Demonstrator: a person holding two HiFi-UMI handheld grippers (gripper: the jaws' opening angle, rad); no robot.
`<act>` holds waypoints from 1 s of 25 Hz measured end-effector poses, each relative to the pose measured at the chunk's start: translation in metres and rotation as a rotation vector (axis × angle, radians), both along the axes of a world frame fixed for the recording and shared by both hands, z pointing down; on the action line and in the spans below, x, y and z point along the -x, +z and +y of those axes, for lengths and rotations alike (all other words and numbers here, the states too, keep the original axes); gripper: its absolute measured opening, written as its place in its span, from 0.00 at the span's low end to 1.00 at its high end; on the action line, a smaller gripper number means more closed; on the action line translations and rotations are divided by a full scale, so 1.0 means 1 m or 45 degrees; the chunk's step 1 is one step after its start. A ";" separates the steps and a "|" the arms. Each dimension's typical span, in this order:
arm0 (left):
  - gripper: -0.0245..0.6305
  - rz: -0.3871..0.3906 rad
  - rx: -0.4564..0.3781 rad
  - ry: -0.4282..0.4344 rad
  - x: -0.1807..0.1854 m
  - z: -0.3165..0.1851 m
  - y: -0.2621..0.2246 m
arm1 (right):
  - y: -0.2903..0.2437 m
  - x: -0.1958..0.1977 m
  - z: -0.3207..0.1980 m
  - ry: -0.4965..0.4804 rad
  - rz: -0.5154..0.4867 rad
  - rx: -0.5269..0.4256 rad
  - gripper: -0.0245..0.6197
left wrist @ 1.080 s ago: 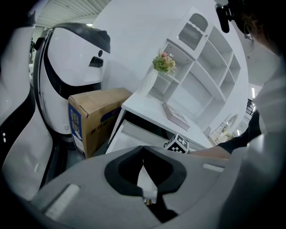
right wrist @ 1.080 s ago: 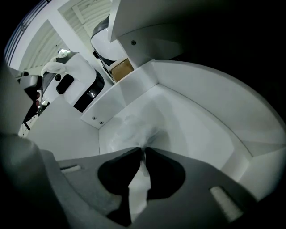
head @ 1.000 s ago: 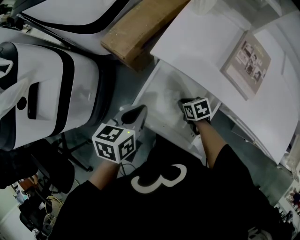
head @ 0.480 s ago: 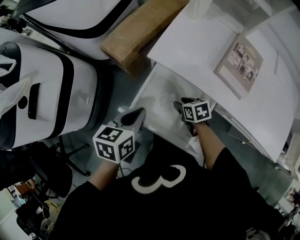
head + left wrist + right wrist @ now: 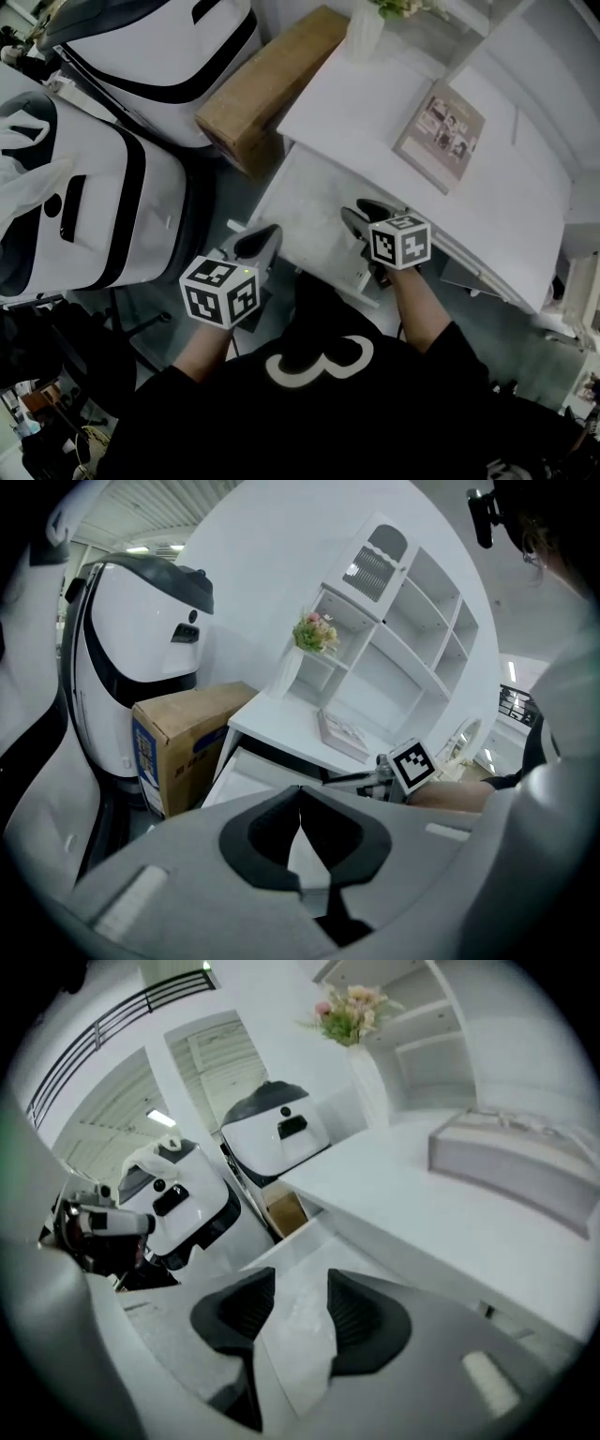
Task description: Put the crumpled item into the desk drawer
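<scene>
The white desk (image 5: 375, 112) has its drawer (image 5: 305, 220) pulled out toward me. My right gripper (image 5: 361, 214) hangs over the drawer's near right part. Its jaws stand apart and are closing slightly. In the right gripper view a pale crumpled white item (image 5: 298, 1344) lies low between the jaws of the right gripper (image 5: 302, 1288), over the drawer floor (image 5: 309, 1241); the pads do not press on it. My left gripper (image 5: 262, 239) hovers just left of the drawer with its tips together, and nothing is in the left gripper (image 5: 300, 794).
A cardboard box (image 5: 267, 89) stands against the desk's left end. Large white machine housings (image 5: 94, 206) fill the left side. A book (image 5: 441, 122) and a vase of flowers (image 5: 366, 28) sit on the desk, with white shelves (image 5: 403, 639) behind.
The right gripper has drawn back a little toward the drawer's near side. The head view has shifted, showing more of the desk. The left gripper has barely moved.
</scene>
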State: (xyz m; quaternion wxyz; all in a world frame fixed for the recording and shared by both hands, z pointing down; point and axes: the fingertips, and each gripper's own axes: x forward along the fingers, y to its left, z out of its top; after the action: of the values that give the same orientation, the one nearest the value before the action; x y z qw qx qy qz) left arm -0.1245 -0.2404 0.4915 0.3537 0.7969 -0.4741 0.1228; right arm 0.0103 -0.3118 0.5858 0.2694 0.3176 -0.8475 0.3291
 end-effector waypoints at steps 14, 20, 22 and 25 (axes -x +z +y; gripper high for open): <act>0.05 0.051 -0.249 0.148 -0.042 0.045 -0.103 | -0.199 -0.001 0.083 -0.054 -0.375 -0.379 0.14; 0.05 0.083 -0.360 0.158 -0.048 0.065 -0.141 | -0.232 -0.007 0.119 -0.060 -0.440 -0.474 0.04; 0.05 0.086 -0.383 0.162 -0.050 0.071 -0.149 | -0.240 -0.009 0.128 -0.061 -0.452 -0.506 0.04; 0.05 0.092 -0.411 0.165 -0.051 0.080 -0.158 | -0.250 -0.014 0.139 -0.059 -0.455 -0.566 0.04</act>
State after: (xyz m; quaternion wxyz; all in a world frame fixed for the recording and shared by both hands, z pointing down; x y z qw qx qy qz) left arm -0.0739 -0.1604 0.3335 0.2292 0.8762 -0.4222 0.0388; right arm 0.0241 -0.1732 0.3361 0.0471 0.2864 -0.9399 0.1797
